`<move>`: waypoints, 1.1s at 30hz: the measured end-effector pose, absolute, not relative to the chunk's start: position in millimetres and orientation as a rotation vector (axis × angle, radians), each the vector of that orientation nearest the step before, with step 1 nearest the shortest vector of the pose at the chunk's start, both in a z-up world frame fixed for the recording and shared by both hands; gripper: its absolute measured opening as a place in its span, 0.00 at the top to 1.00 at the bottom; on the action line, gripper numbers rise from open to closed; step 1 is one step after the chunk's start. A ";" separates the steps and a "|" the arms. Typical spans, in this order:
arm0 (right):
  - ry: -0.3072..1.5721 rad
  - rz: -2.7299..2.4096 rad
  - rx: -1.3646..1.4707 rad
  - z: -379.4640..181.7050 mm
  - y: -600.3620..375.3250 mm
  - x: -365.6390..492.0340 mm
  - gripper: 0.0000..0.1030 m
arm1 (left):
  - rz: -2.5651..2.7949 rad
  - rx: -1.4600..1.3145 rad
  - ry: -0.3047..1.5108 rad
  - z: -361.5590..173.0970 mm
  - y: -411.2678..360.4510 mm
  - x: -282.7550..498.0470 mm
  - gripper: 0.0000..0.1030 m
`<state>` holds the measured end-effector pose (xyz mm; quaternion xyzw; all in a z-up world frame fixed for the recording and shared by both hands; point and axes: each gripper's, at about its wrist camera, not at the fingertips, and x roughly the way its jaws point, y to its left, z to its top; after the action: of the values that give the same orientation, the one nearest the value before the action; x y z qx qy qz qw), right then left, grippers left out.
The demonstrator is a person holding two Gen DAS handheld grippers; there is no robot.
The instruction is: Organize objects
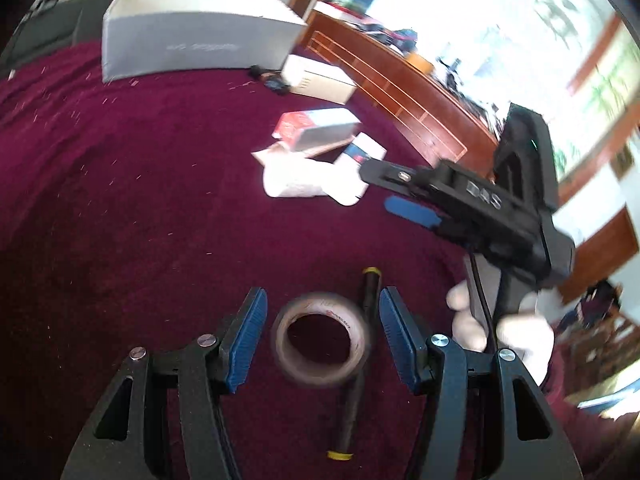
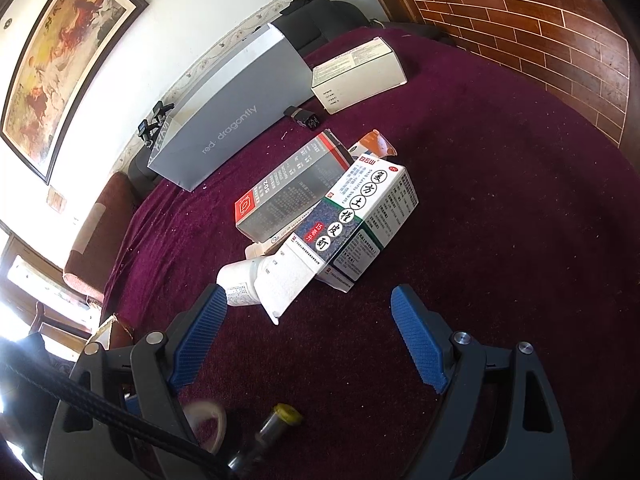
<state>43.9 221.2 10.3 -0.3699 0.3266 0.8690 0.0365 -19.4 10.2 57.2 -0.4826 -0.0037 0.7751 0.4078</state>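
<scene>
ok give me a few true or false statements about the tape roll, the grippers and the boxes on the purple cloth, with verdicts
1. The left gripper is open, with the tape roll between its fingers. True.
2. The right gripper is shut on the white bottle. False: it is open and holds nothing; the bottle lies on the cloth ahead of it.
3. A dark pen with yellow ends lies beside the tape roll. True.
4. The large grey box reads "red dragonfly". True.
5. The medicine box with Chinese characters stands alone, apart from everything. False: it leans against the grey and red box.
6. The cloth is green. False: it is dark purple-red.
</scene>
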 end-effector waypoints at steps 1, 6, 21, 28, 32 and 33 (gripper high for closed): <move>1.002 2.667 -1.138 9.9 221.3 44.0 0.18 | 1.949 -1.205 0.014 58.3 13.5 -15.0 0.49; 1.010 2.663 -1.148 8.4 221.3 43.5 0.18 | 1.972 -1.165 0.169 60.4 28.4 5.4 0.49; 1.025 2.657 -1.161 6.0 221.6 41.1 0.18 | 2.098 -1.167 0.322 39.0 17.5 13.2 0.50; 1.008 2.654 -1.150 5.9 222.7 40.9 0.18 | 2.241 -1.098 0.427 25.0 47.1 31.9 0.52; 0.959 2.668 -1.095 12.8 222.3 45.0 0.18 | 2.266 -1.125 0.402 29.4 43.9 39.6 0.90; 0.941 2.673 -1.079 14.9 221.7 46.1 0.18 | 2.256 -1.143 0.349 32.0 37.8 39.5 0.95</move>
<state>46.1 221.7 14.9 -0.3554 0.3098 0.8802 0.0544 39.5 37.8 32.0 -0.4284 0.1307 0.8457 0.2901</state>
